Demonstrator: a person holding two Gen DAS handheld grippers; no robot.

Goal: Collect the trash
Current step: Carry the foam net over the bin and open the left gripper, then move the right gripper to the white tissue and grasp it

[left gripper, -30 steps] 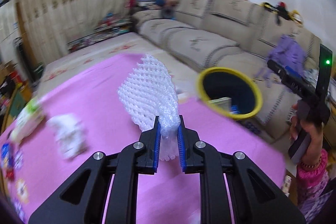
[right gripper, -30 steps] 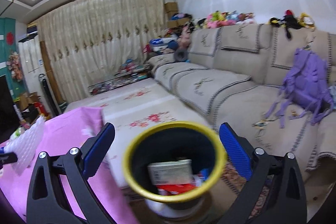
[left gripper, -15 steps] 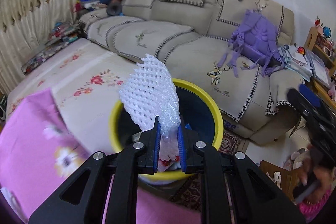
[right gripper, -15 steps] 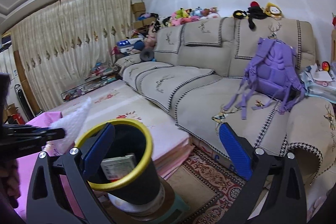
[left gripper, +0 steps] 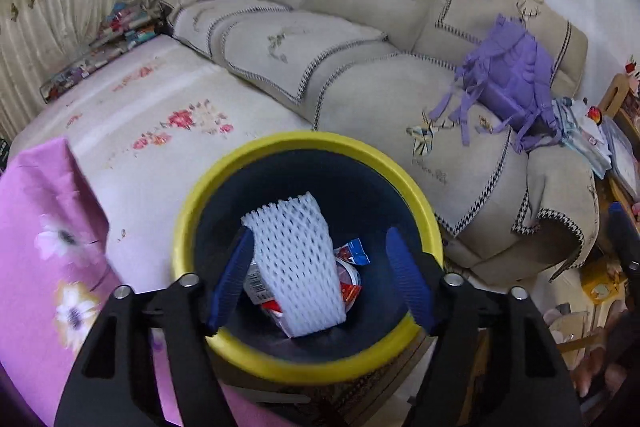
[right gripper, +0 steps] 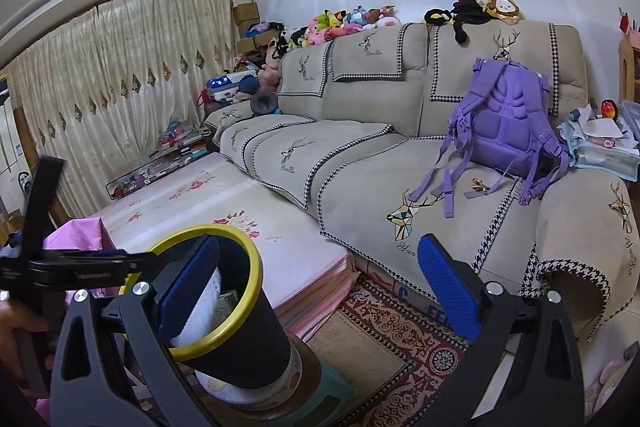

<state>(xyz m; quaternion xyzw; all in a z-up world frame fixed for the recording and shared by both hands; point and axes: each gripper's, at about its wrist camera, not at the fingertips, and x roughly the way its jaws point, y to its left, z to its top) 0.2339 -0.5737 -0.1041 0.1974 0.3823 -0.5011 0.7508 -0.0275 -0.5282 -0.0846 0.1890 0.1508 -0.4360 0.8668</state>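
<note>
Beige sofa (left gripper: 360, 75) and floral mat behind; near us, our left gripper (left gripper: 320, 279) hangs over the yellow-rimmed bin (left gripper: 224, 187), its jaws just opened wide so the white foam net (left gripper: 296, 267) drops free among wrappers inside. Our right gripper (right gripper: 316, 291) waits wide and empty, right of the rim, over open rug.

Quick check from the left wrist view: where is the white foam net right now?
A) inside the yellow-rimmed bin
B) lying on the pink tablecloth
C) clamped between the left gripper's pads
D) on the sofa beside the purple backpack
A: the white foam net lies inside the yellow-rimmed bin on the other trash, while the left gripper stands open above it, its pads clear of the net.
</note>
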